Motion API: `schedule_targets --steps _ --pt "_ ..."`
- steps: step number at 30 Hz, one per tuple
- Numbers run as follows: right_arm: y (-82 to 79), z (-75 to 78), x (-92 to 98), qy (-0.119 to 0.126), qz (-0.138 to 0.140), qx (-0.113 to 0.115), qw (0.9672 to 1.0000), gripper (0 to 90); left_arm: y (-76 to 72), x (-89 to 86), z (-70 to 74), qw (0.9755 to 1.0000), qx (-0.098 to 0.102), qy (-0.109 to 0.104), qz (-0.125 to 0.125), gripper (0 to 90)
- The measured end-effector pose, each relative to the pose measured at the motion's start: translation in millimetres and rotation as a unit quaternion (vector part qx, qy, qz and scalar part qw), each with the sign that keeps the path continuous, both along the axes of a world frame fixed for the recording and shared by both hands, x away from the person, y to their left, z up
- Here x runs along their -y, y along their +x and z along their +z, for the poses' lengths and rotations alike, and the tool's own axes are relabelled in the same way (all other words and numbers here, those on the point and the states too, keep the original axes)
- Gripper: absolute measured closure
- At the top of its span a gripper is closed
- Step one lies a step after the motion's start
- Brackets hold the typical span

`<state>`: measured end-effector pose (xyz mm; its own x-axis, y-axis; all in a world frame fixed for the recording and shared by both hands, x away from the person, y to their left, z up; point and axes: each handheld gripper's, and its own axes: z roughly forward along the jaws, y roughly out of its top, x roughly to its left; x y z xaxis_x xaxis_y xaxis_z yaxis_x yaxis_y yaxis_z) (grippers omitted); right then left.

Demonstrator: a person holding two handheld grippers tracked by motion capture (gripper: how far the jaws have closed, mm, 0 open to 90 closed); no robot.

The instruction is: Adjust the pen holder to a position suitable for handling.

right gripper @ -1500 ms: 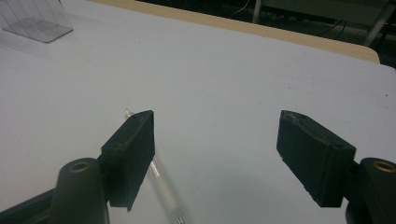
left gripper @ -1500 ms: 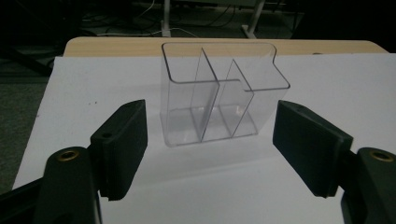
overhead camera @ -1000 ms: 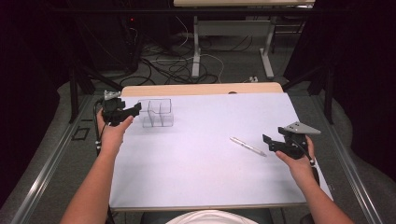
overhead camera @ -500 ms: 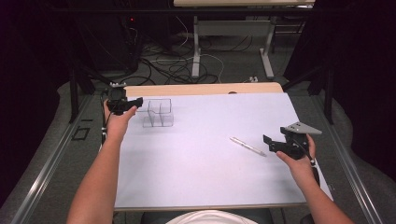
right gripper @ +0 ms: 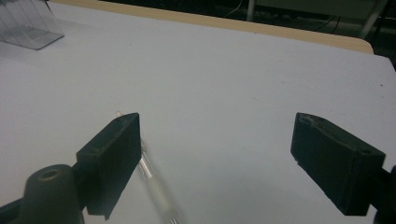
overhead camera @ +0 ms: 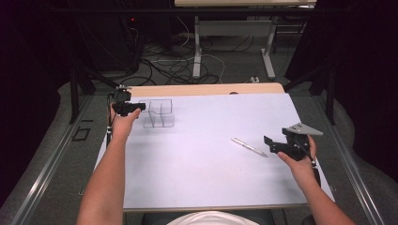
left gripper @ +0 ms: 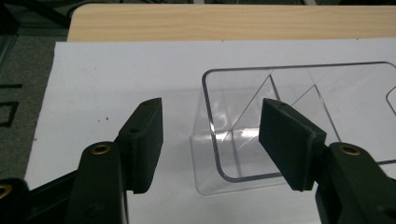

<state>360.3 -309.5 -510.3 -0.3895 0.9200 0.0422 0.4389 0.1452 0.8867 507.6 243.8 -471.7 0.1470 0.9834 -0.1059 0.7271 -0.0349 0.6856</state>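
Note:
A clear plastic divided box (overhead camera: pixel 159 114) stands at the far left of the white sheet (overhead camera: pixel 202 183). My left gripper (overhead camera: pixel 140 107) is level at the box's left end. In the left gripper view the gripper (left gripper: pixel 212 140) is open and has just been closing; the box's (left gripper: pixel 299 88) end wall lies between the jaws, untouched by the pads. A pale pen (overhead camera: pixel 248 146) lies at the right. My right gripper (overhead camera: pixel 270 145) sits just right of it, open, its jaws having just widened. In the right gripper view the pen (right gripper: pixel 156 191) lies beside the left jaw of this gripper (right gripper: pixel 217 140).
The table's wooden far edge (overhead camera: pixel 211 89) shows beyond the sheet. Cables (overhead camera: pixel 173 65) and white table legs (overhead camera: pixel 197 47) lie on the floor behind. Metal rails run along both sides of the table.
My left hand has shifted toward the far edge and then sunk beside the box's left end. The right hand has stayed where it was by the pen.

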Motion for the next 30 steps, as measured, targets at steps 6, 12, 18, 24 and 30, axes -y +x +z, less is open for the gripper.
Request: schedule_targets --steps 6,12,18,24,30 --pt "0.5 -0.8 -0.5 -0.001 0.001 0.000 1.0000 15.6 3.8 2.0 -4.7 0.9998 -0.013 -0.014 0.003 47.0" --pt "0.9 -1.9 -1.1 0.003 0.003 -0.002 1.0000 15.6 7.5 1.4 -9.0 0.9991 -0.031 -0.028 -0.001 51.6" --pt "1.4 -2.7 -1.6 0.001 0.005 -0.005 1.0000 15.7 8.5 7.5 -11.9 0.9994 -0.027 -0.022 0.003 64.9" --pt "1.5 -3.2 -0.9 0.005 0.003 -0.008 1.0000 15.7 7.0 6.8 -9.8 0.9993 -0.033 -0.006 0.018 79.6" --pt "2.1 -3.8 -0.9 0.003 0.003 -0.009 1.0000 15.8 5.1 4.3 -7.0 0.9986 -0.036 -0.015 0.034 85.9"
